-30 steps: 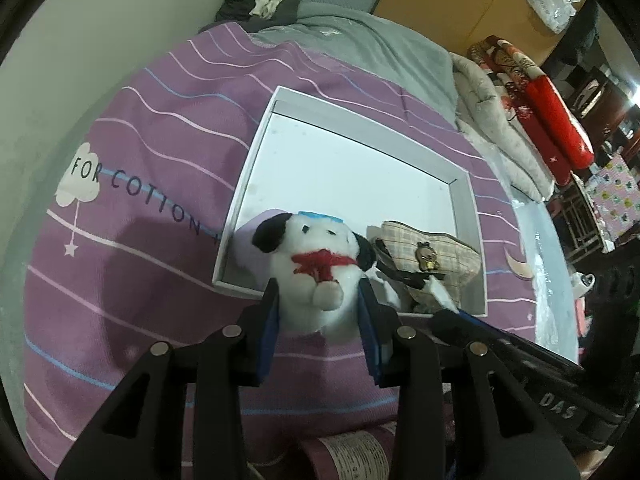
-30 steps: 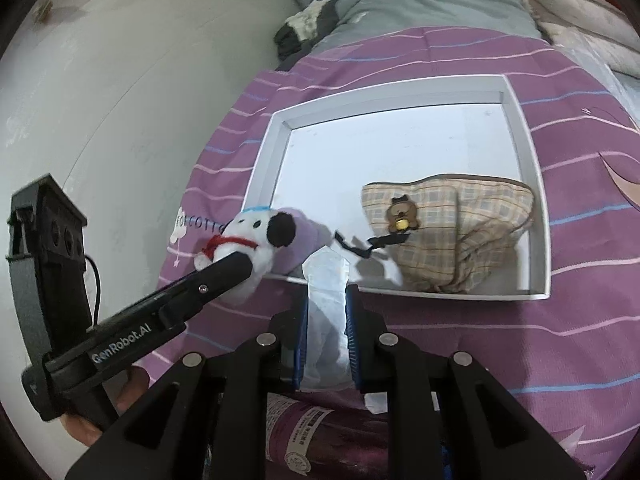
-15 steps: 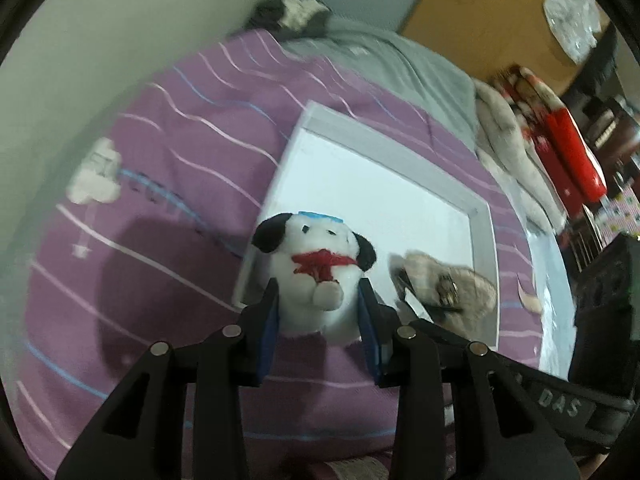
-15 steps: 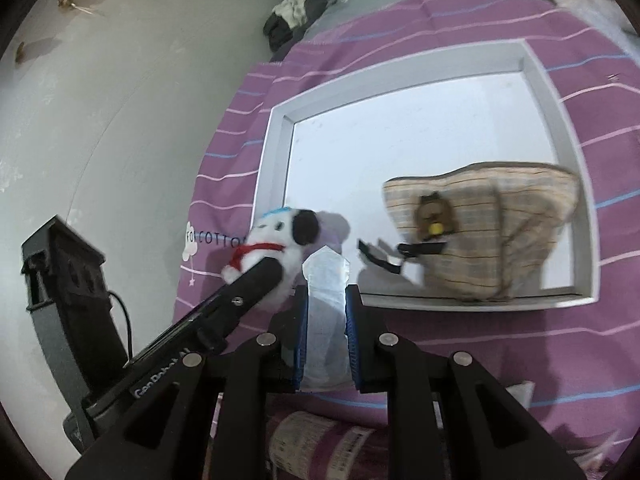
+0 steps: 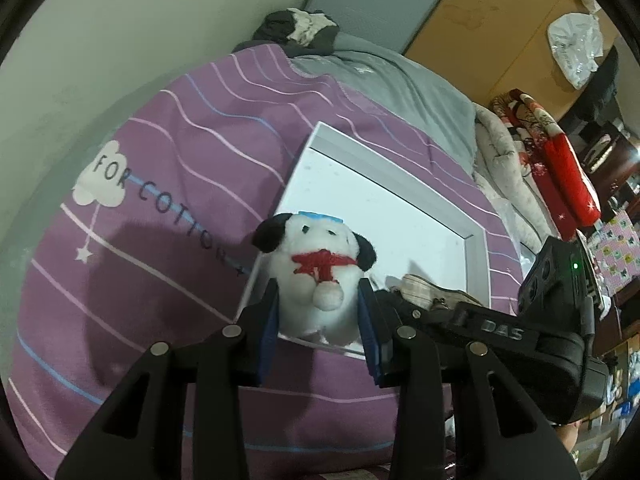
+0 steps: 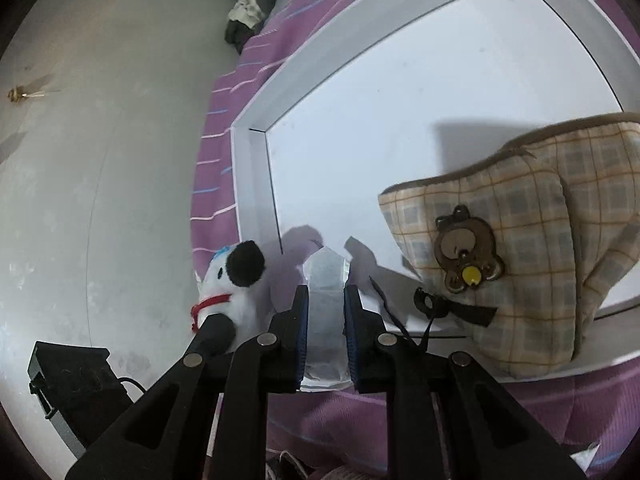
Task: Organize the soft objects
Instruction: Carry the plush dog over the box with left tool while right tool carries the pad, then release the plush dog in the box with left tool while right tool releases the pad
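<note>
With the left gripper jaws holding the white plush dog and the right gripper jaws narrow on a translucent plastic packet, each should go low inside the shallow white tray, beside the checked fabric pouch, before opening.

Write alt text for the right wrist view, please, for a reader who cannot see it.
The right tool grips a translucent white packet at the near edge of a white tray. A plaid pouch with a bear charm lies in the tray; the left tool holds a white plush dog beside it.

My left gripper points down toward 12 o'clock, jaws clamped on a load. My right gripper, at its 3 o'clock, likewise clamps.
</note>
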The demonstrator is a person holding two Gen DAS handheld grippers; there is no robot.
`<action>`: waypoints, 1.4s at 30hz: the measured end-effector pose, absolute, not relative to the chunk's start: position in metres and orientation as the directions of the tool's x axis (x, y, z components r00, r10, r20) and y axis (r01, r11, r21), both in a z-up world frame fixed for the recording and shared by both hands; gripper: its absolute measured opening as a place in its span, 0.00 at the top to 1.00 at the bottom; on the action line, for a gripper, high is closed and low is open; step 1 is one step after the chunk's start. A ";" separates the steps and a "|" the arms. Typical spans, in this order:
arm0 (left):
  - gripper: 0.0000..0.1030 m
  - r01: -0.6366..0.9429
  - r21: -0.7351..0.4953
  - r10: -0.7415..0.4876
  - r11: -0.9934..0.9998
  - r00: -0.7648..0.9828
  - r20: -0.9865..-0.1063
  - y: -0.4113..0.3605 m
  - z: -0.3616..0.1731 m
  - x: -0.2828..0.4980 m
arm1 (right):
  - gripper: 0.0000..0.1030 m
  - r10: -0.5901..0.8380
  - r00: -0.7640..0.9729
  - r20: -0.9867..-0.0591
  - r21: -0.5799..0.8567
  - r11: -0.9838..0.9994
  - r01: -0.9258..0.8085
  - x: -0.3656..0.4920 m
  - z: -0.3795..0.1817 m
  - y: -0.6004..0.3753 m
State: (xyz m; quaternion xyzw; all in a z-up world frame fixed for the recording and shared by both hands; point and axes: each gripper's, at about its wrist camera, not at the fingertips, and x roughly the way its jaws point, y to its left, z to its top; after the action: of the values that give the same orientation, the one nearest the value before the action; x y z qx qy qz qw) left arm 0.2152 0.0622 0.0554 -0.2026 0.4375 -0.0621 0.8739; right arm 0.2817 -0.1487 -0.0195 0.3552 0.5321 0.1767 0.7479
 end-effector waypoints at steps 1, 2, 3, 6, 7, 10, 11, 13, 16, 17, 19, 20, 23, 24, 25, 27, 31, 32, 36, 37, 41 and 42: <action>0.63 -0.057 -0.416 -0.300 0.908 0.605 -0.738 0.060 0.055 0.216 | 0.85 0.568 0.400 -0.719 0.657 0.744 0.122 0.281 -0.016 -0.149; 0.63 -0.048 -0.424 -0.313 0.904 0.600 -0.736 0.059 0.054 0.216 | 0.85 0.496 0.415 -0.763 0.590 0.796 0.135 0.281 -0.015 -0.149; 0.63 -0.039 -0.437 -0.331 0.899 0.593 -0.734 0.058 0.053 0.217 | 0.85 0.424 0.417 -0.804 0.522 0.840 0.151 0.281 -0.016 -0.148; 0.63 -0.002 -0.487 -0.403 0.873 0.558 -0.725 0.052 0.047 0.223 | 0.85 0.418 0.423 -0.804 0.513 0.847 0.137 0.280 -0.018 -0.148; 0.63 0.004 -0.494 -0.414 0.870 0.550 -0.725 0.051 0.047 0.224 | 0.85 0.413 0.431 -0.803 0.511 0.848 0.140 0.279 -0.016 -0.148; 0.63 -0.009 -0.495 -0.420 0.869 0.516 -0.746 0.045 0.040 0.229 | 0.84 0.411 0.447 -0.795 0.513 0.848 0.133 0.274 -0.015 -0.149; 0.63 -0.015 -0.501 -0.425 0.866 0.506 -0.750 0.045 0.037 0.231 | 0.84 0.414 0.450 -0.791 0.516 0.847 0.128 0.273 -0.015 -0.149; 0.63 -0.018 -0.533 -0.457 0.846 0.490 -0.742 0.045 0.033 0.233 | 0.81 0.426 0.452 -0.784 0.529 0.839 0.127 0.271 -0.012 -0.153; 0.63 -0.014 -0.600 -0.527 0.800 0.462 -0.714 0.048 0.028 0.236 | 0.60 0.490 0.464 -0.738 0.608 0.781 0.144 0.266 -0.006 -0.165; 0.63 -0.011 -0.616 -0.545 0.788 0.453 -0.705 0.048 0.027 0.237 | 0.47 0.525 0.474 -0.707 0.652 0.744 0.147 0.262 -0.004 -0.170; 0.63 -0.005 -0.645 -0.582 0.764 0.427 -0.693 0.045 0.024 0.239 | 0.38 0.562 0.510 -0.651 0.710 0.688 0.148 0.256 0.000 -0.177; 0.63 -0.010 -0.651 -0.591 0.759 0.408 -0.696 0.043 0.021 0.241 | 0.37 0.560 0.519 -0.645 0.714 0.684 0.150 0.254 0.001 -0.179; 0.63 -0.021 -0.625 -0.571 0.780 0.387 -0.724 0.038 0.016 0.245 | 0.37 0.517 0.523 -0.677 0.681 0.711 0.178 0.249 0.006 -0.184; 0.63 -0.023 -0.619 -0.565 0.785 0.384 -0.730 0.037 0.016 0.246 | 0.37 0.502 0.527 -0.686 0.670 0.718 0.187 0.247 0.007 -0.188; 0.63 -0.027 -0.611 -0.557 0.791 0.382 -0.738 0.035 0.016 0.247 | 0.37 0.496 0.530 -0.688 0.668 0.719 0.194 0.245 0.008 -0.191; 0.63 -0.035 -0.571 -0.516 0.820 0.385 -0.765 0.032 0.015 0.250 | 0.37 0.503 0.535 -0.679 0.679 0.708 0.196 0.243 0.010 -0.197; 0.63 -0.056 -0.511 -0.451 0.858 0.392 -0.801 0.028 0.012 0.252 | 0.37 0.498 0.544 -0.676 0.681 0.704 0.201 0.242 0.012 -0.202; 0.63 -0.063 -0.503 -0.440 0.862 0.400 -0.804 0.028 0.013 0.252 | 0.37 0.497 0.541 -0.678 0.678 0.707 0.200 0.242 0.012 -0.201; 0.63 -0.078 -0.458 -0.387 0.886 0.420 -0.821 0.028 0.012 0.253 | 0.37 0.505 0.528 -0.682 0.676 0.712 0.191 0.242 0.014 -0.198; 0.62 -0.077 -0.446 -0.375 0.892 0.423 -0.825 0.027 0.012 0.254 | 0.37 0.509 0.527 -0.680 0.677 0.712 0.185 0.243 0.013 -0.194; 0.61 -0.039 -0.359 -0.312 0.932 0.416 -0.854 0.016 0.012 0.256 | 0.57 0.552 0.508 -0.662 0.693 0.709 0.133 0.241 0.019 -0.189; 0.61 -0.028 -0.347 -0.304 0.938 0.418 -0.856 0.015 0.013 0.254 | 0.62 0.554 0.505 -0.662 0.689 0.714 0.121 0.241 0.020 -0.188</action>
State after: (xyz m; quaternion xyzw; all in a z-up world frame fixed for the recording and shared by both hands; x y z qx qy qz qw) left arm 0.2543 0.0147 0.0126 -0.1559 0.5330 -0.0834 0.8274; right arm 0.2413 -0.1876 0.0204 0.3524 0.4786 0.1366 0.7925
